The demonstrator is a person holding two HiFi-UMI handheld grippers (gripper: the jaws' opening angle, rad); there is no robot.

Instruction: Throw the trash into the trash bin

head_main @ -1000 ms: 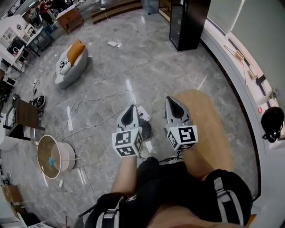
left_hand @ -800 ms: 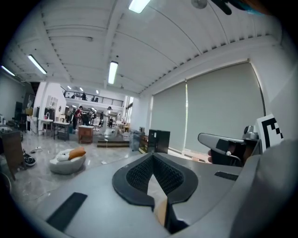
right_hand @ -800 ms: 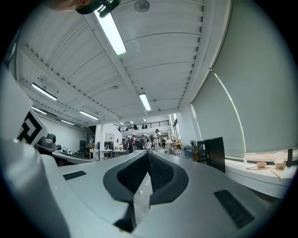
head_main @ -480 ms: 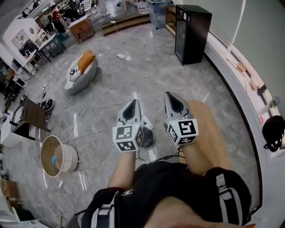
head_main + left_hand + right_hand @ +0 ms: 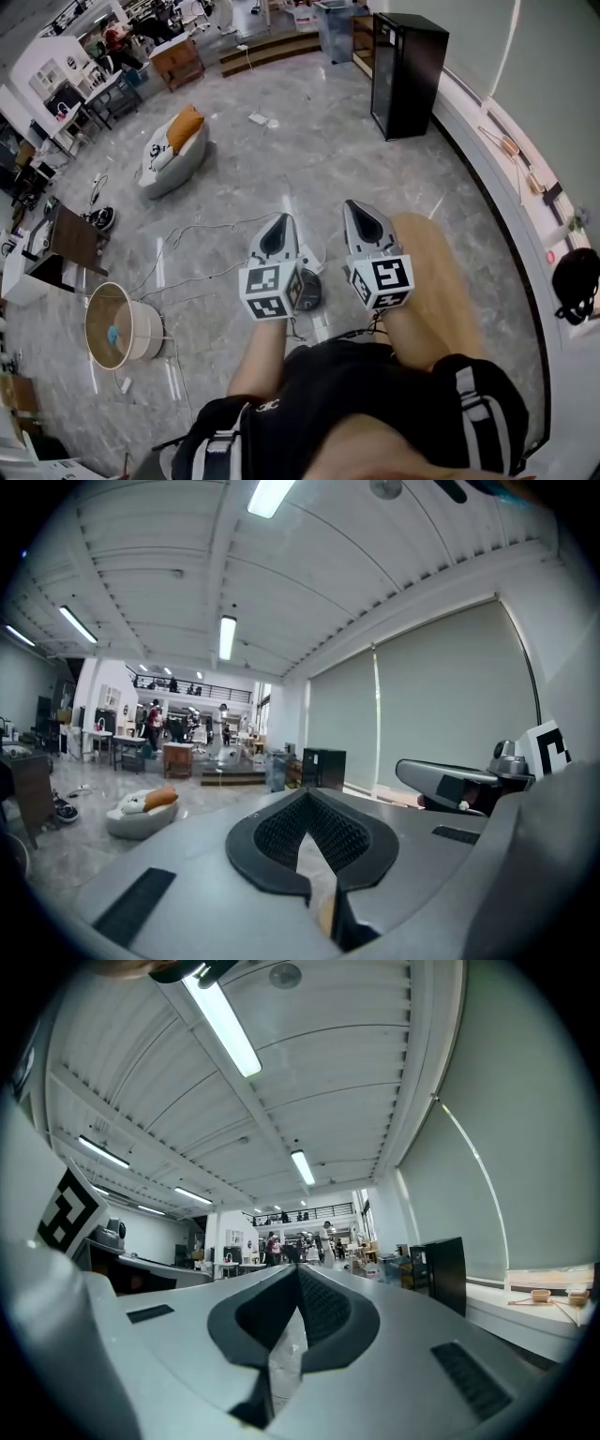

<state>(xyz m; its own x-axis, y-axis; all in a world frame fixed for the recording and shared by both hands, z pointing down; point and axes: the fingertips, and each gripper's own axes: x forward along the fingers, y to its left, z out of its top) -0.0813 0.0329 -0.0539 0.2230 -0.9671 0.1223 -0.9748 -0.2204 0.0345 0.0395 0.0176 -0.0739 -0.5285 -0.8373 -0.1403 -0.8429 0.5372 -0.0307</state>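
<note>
Across grey floor (image 5: 375, 178): cables (image 5: 200, 226), beanbag (image 5: 173, 155), round bin (image 5: 117, 323).

From my feed I see a grey marble floor (image 5: 356, 159) with pale cables (image 5: 202, 230) trailing loosely across it. A light beanbag seat (image 5: 169, 164) sits well off to the upper left, with an orange cushion (image 5: 185, 125) lying on top of it. A tall black cabinet (image 5: 408, 61) stands near the curved white ledge (image 5: 525, 216) along the right wall, and a black rounded object (image 5: 575, 281) rests on that ledge; I can't tell what it is. An oval wooden tabletop (image 5: 445, 281) lies at lower right. A dark wooden side table (image 5: 70, 242) stands at the left edge, and wooden steps (image 5: 267, 49) run along the far end. Long ceiling lights (image 5: 222, 1024) glow overhead
</note>
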